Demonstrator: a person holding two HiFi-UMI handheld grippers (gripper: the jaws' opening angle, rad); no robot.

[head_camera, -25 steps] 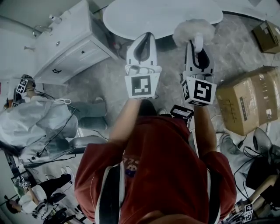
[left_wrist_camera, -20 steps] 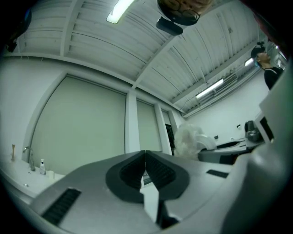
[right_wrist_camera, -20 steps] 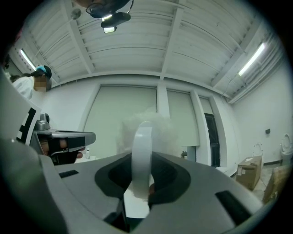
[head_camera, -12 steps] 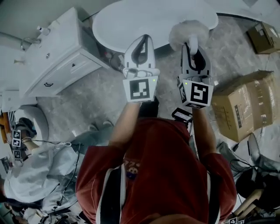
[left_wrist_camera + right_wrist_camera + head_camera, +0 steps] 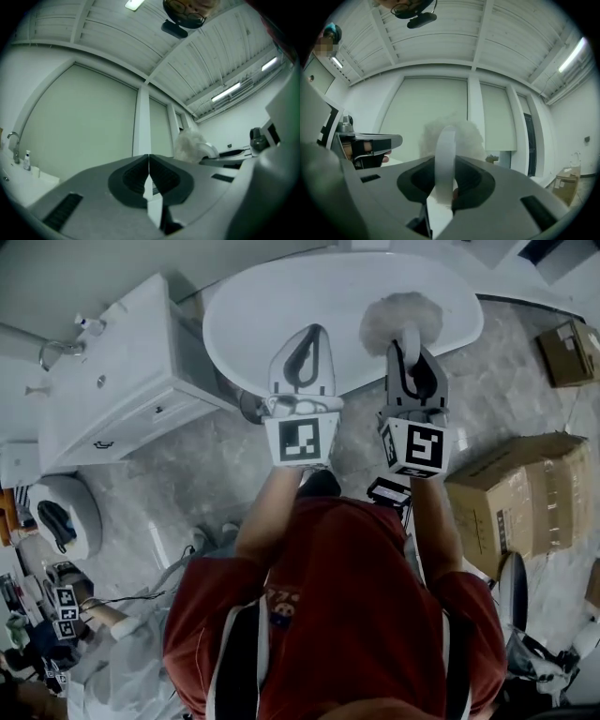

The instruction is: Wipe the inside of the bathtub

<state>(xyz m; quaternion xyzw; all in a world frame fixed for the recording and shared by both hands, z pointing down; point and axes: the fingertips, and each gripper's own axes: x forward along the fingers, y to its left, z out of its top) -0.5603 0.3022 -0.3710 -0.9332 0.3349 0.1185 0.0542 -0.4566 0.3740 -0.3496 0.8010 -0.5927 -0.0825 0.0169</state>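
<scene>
Left of our left claw [image 5: 310,334] stands a white cabinet [image 5: 122,399]. That claw is pressed together with nothing in it, above the near rim of the bathtub [image 5: 272,296]. Just beside it, our right claw [image 5: 411,338] pinches the white handle [image 5: 445,154] of a fluffy duster [image 5: 401,317]. The duster's head sits ahead of this claw, over the inside of the bathtub; we cannot tell whether it touches. Right of it, a cardboard box [image 5: 516,498] lies on the floor.

You stand on a marbled floor [image 5: 216,465]. On it sit the tub [image 5: 272,306] at top centre, a cabinet [image 5: 122,399] upper left, a toilet [image 5: 82,512] at left, and boxes [image 5: 516,498] at right.
</scene>
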